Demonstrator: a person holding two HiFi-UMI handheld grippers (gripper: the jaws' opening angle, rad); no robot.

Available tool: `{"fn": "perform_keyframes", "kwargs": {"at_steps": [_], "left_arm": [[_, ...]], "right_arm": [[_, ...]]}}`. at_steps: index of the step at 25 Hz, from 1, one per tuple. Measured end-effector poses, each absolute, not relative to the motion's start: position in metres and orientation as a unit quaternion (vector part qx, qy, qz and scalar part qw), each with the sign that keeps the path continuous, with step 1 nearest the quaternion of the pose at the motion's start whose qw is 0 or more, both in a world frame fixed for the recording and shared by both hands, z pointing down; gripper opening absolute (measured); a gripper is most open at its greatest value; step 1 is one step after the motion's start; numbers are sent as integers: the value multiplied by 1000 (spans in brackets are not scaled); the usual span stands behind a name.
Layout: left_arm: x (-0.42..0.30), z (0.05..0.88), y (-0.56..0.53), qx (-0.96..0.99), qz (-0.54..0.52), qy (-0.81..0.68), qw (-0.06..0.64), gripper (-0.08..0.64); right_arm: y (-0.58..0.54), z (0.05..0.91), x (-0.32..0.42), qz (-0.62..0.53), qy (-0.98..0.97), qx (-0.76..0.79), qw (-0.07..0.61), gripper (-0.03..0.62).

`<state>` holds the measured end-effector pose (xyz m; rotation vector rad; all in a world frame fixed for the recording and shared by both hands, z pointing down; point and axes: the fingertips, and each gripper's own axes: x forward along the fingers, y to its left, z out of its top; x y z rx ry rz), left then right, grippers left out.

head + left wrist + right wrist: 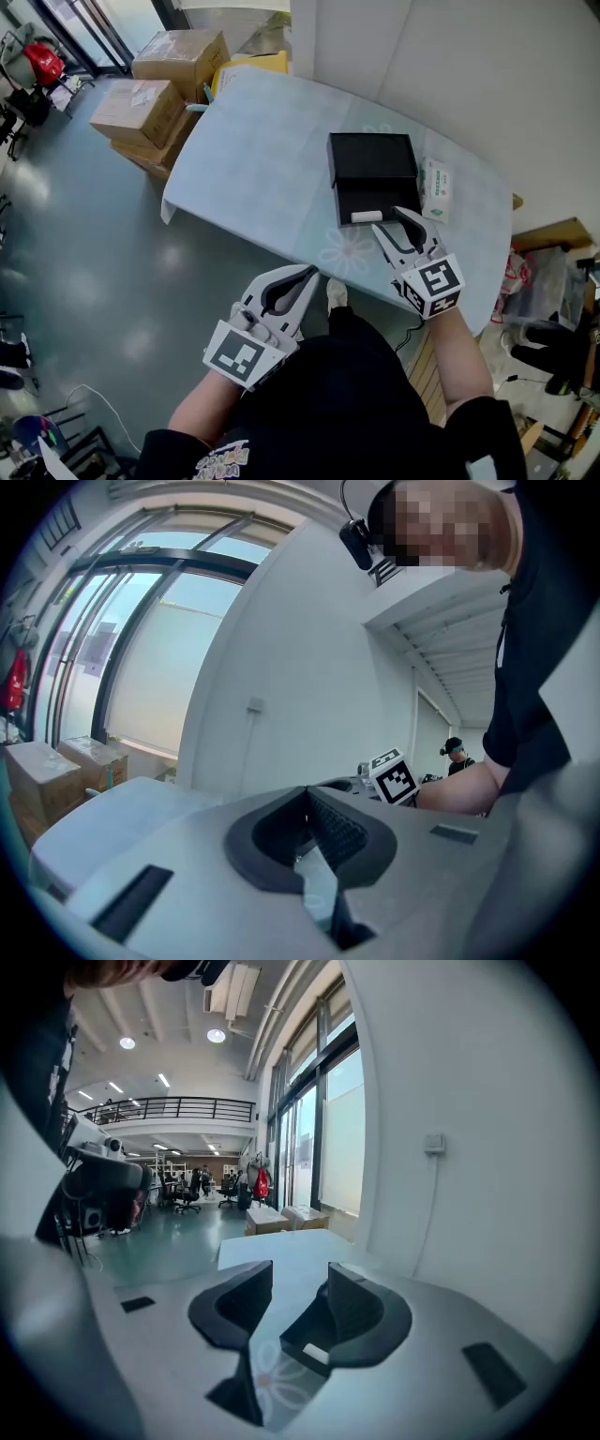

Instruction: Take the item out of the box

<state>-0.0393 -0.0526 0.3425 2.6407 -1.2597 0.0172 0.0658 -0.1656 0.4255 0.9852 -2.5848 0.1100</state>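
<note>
A black box [372, 156] lies on the pale blue table [262, 159], its tray open toward me with a white cylindrical item [366, 217] at the tray's near edge. My right gripper [395, 221] is open just right of and before that item, with nothing between its fingers. In the right gripper view the tray corner [302, 1328] and the white item [316, 1355] show through the gap of the right gripper [298, 1283]. My left gripper [307, 274] hangs at the table's near edge, left of the box, fingertips together and empty. Its left gripper view shows the left gripper [306, 795] shut.
A white-and-green packet [436, 187] lies right of the box. Cardboard boxes [159, 84] and a yellow object [255, 63] stand on the floor past the table's far left end. A white wall runs behind the table. The table's near edge is close to my body.
</note>
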Motion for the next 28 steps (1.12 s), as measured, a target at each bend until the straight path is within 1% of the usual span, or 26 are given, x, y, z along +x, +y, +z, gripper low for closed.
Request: {"fn": "perform_keyframes", "kwargs": {"at_steps": [3, 6, 9, 15, 21, 28], "left_arm": [[-36, 349, -59, 891, 8, -438, 118, 8], [-33, 344, -72, 887, 10, -450, 109, 8], [-27, 347, -78, 883, 11, -455, 116, 8], [-22, 364, -87, 875, 15, -464, 140, 8], [-23, 366, -108, 867, 21, -478, 136, 8], [-27, 381, -117, 858, 18, -488, 162, 8]], "right_arm": [[-179, 443, 72, 41, -918, 333, 213, 181], [-192, 460, 75, 41, -919, 311, 240, 183], [-201, 477, 76, 41, -920, 280, 270, 185], [-217, 523, 74, 69, -917, 196, 341, 185], [-230, 567, 75, 87, -895, 110, 424, 186], [-237, 607, 74, 119, -862, 30, 491, 184]]}}
